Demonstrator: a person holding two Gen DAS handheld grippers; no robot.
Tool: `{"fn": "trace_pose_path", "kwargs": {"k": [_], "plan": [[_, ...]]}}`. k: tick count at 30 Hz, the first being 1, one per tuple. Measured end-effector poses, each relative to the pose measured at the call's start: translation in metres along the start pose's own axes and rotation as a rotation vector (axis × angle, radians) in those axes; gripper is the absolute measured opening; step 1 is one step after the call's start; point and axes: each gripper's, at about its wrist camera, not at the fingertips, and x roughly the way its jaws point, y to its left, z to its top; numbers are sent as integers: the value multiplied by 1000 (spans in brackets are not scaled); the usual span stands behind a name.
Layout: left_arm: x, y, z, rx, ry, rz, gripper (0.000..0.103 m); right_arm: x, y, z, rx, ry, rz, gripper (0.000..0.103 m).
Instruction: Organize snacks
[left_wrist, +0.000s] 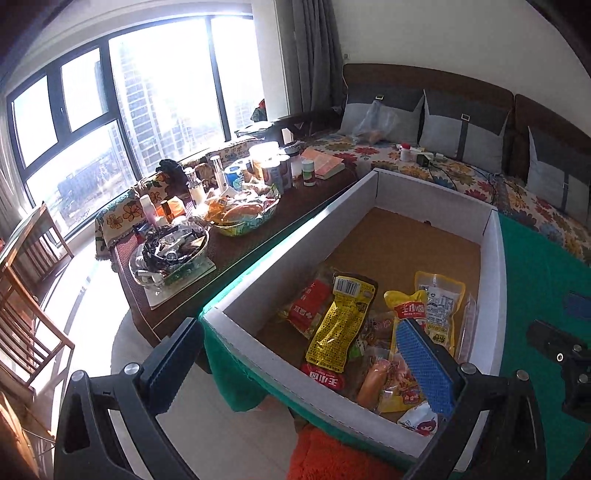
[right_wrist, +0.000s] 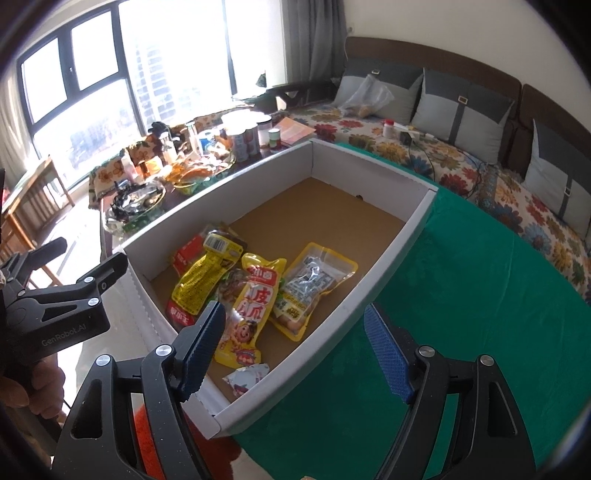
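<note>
A white cardboard box (left_wrist: 295, 243) (right_wrist: 388, 266) with a brown floor stands on a green cloth (right_wrist: 443, 314). Several snack packs lie in its near half: a yellow barcode pack (left_wrist: 340, 325) (right_wrist: 201, 280), a red pack (left_wrist: 306, 306), a yellow pack with a red label (right_wrist: 251, 314), a white-labelled pack (right_wrist: 310, 284), and a small white packet (right_wrist: 243, 376). My left gripper (left_wrist: 297, 325) hangs open over the box's near corner, holding nothing. My right gripper (right_wrist: 293, 308) stands open above the near wall, nothing between its blue pads (right_wrist: 388, 354).
A dark coffee table (left_wrist: 314, 199) left of the box carries glass bowls, bottles and cans. A sofa with a floral cover (left_wrist: 443, 166) runs behind. A wooden chair (left_wrist: 29, 295) stands at far left. Orange fabric (left_wrist: 325, 458) lies below the box edge.
</note>
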Motion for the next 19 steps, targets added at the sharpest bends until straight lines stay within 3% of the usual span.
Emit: {"fn": "trace_pose_path", "kwargs": {"k": [19], "plan": [[12,3,-4,3,18,-8,103,11,10,3,-10,22,2,81]]}}
